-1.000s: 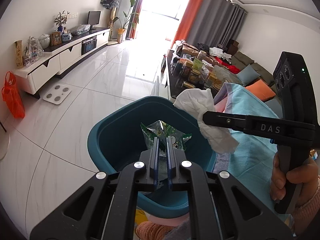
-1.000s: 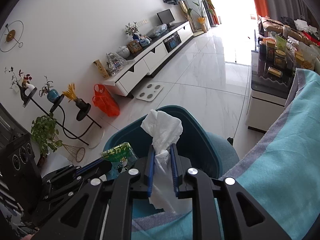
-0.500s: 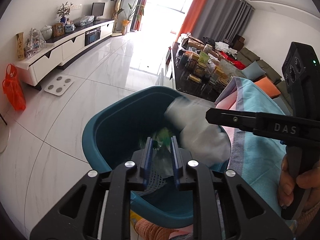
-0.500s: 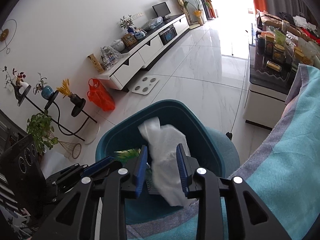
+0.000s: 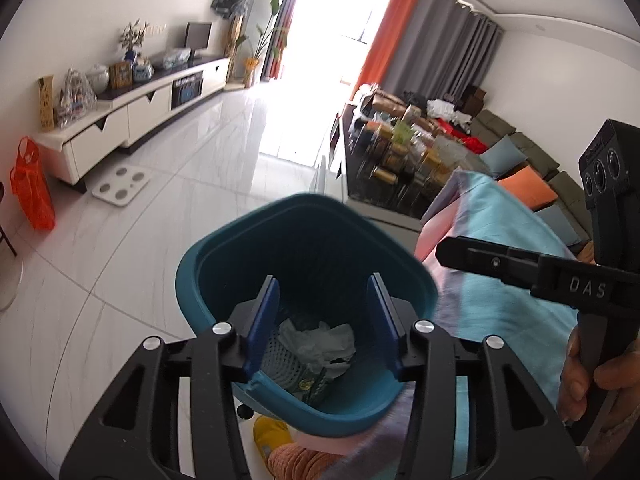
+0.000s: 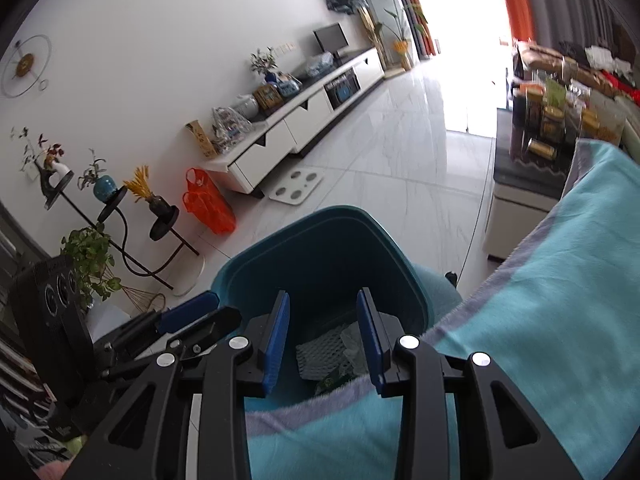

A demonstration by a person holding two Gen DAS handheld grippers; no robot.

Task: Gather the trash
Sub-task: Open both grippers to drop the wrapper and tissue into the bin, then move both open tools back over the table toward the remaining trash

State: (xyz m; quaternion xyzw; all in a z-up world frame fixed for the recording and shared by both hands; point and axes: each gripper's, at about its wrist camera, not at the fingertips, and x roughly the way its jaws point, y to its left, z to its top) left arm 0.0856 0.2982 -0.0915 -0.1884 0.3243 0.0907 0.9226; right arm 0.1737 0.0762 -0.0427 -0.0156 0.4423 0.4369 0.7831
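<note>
Bright window (image 5: 320, 24) glare, fisheye edges, slight blur.

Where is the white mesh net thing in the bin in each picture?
Left wrist view: the mesh net lies at the bin's bottom, low center, beside the crumpled tissue.
Right wrist view: the net sits low center, between the open fingers.
Shared landmark: the teal bin.

Bin (image 5: 208, 276): smooth teal plastic, slight sheen. Inside it, crumpled white tissue paper (image 5: 320, 340) w/ white foam mesh netting (image 6: 324, 350). Left gripper (image 5: 322, 312) & right gripper (image 6: 323, 330): matt black plastic frames, blue rubbery-looking pads, shiny metal screws. Blanket (image 6: 560, 300) on right: soft fuzzy turquoise cloth. Floor (image 5: 180, 200): glossy white marble-look tiles. Far-left bag (image 5: 32, 184): translucent orange plastic.
</note>
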